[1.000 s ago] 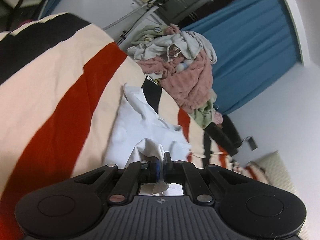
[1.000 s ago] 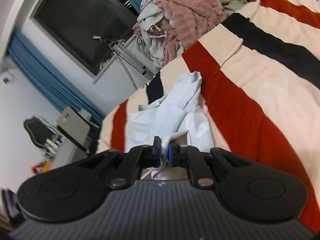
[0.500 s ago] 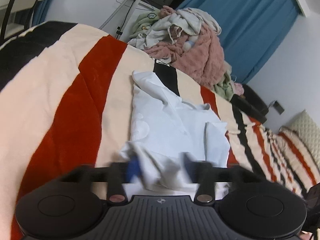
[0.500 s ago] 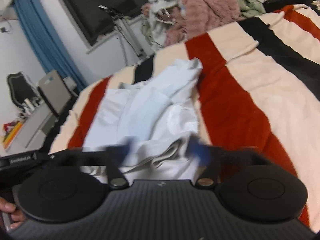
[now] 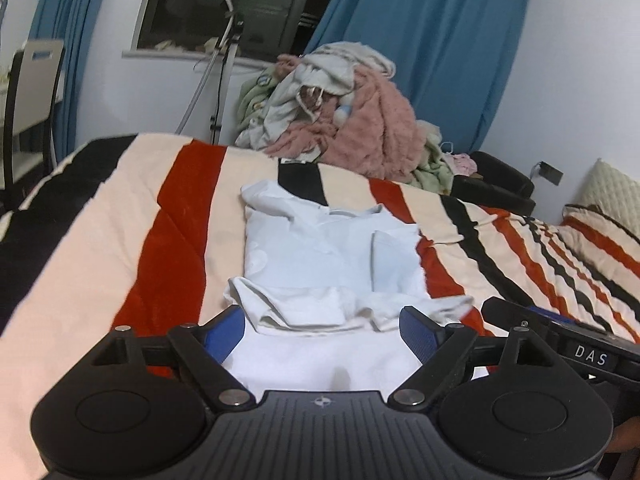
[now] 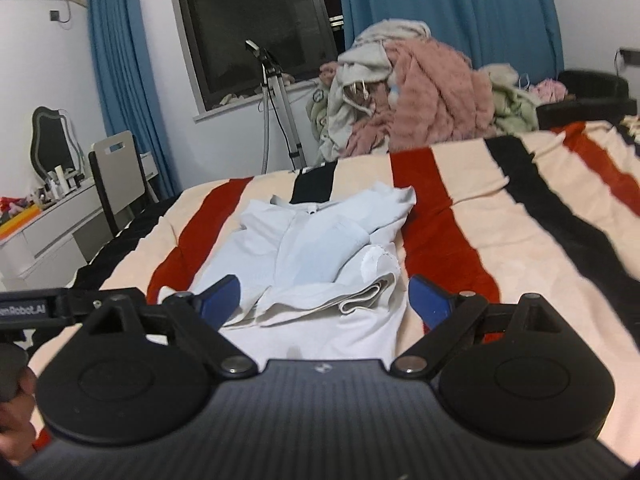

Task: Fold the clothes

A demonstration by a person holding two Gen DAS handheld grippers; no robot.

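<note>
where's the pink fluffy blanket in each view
Left wrist: the pink fluffy blanket sits upper centre-right, in the clothes pile beyond the white shirt.
Right wrist: the blanket sits upper right of centre, in the same pile.
Shared landmark: the tripod just left of the pile.

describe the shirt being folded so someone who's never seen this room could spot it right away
Start at the bed with the striped blanket, cream with red and black bands. In the middle of it, nearer than the heap of pink and grey laundry at the far end, lies the pale blue shirt. It is the only garment spread flat, collar away, with its hem doubled back.
</note>
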